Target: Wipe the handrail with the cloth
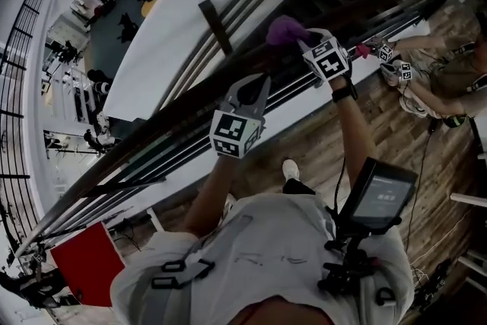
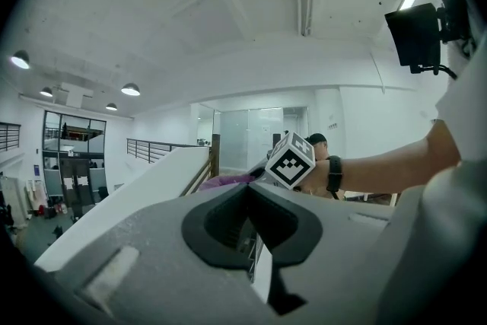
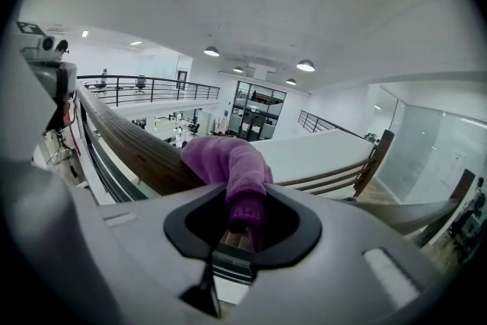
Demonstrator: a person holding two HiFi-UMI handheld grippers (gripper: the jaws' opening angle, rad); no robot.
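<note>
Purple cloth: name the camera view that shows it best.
Right gripper view: the cloth fills the centre, pinched in the right gripper and draped over the handrail. Head view shows a small purple lump beyond that gripper; left gripper view only a sliver.

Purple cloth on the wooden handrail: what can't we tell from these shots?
- Underside of the purple fluffy cloth: in the right gripper view, the body of the right gripper hides how the cloth lies against the dark wooden handrail.
- Dirt or a wiped stretch on the handrail: too dark and small in the head view.
- Whether the left gripper touches the handrail: its own body blocks the left gripper view.
</note>
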